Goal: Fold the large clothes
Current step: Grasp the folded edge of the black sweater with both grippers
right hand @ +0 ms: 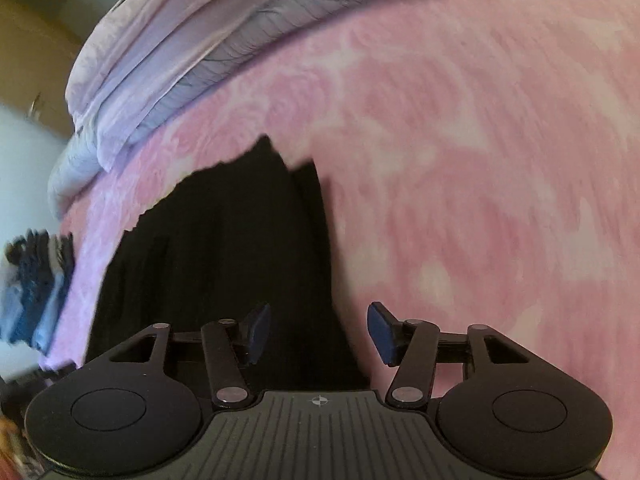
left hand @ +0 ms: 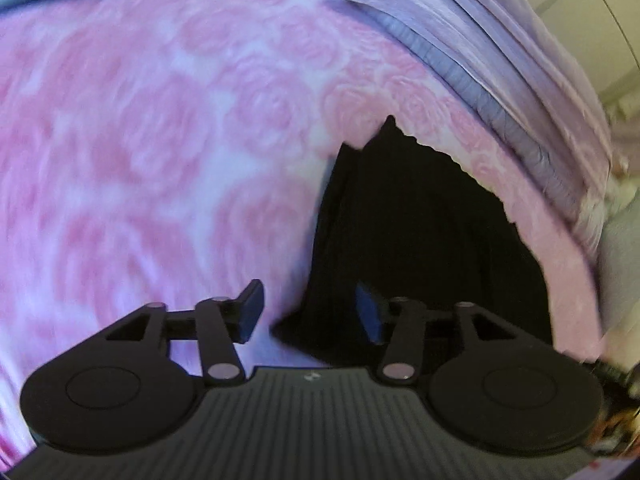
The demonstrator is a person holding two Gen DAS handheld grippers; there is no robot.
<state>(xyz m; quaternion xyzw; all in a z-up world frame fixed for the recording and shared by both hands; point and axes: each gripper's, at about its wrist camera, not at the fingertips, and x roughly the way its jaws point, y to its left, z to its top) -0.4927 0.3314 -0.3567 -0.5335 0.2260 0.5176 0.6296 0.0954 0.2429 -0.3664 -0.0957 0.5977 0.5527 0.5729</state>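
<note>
A black garment (left hand: 420,240) lies flat on a pink rose-patterned bedspread (left hand: 160,140). In the left wrist view it fills the lower right, and its left edge runs up between the fingers. My left gripper (left hand: 310,312) is open just above that edge, nothing between its blue pads. In the right wrist view the black garment (right hand: 224,264) fills the lower left. My right gripper (right hand: 318,332) is open over the garment's right edge, with the pink bedspread (right hand: 480,160) to its right. Both views are motion-blurred.
A folded lilac-and-grey quilt (left hand: 500,60) lies along the bed's far side, also the quilt (right hand: 168,52) in the right view. A pile of blue and dark fabric (right hand: 36,292) sits off the bed's left edge. A cream wall (left hand: 580,8) stands beyond.
</note>
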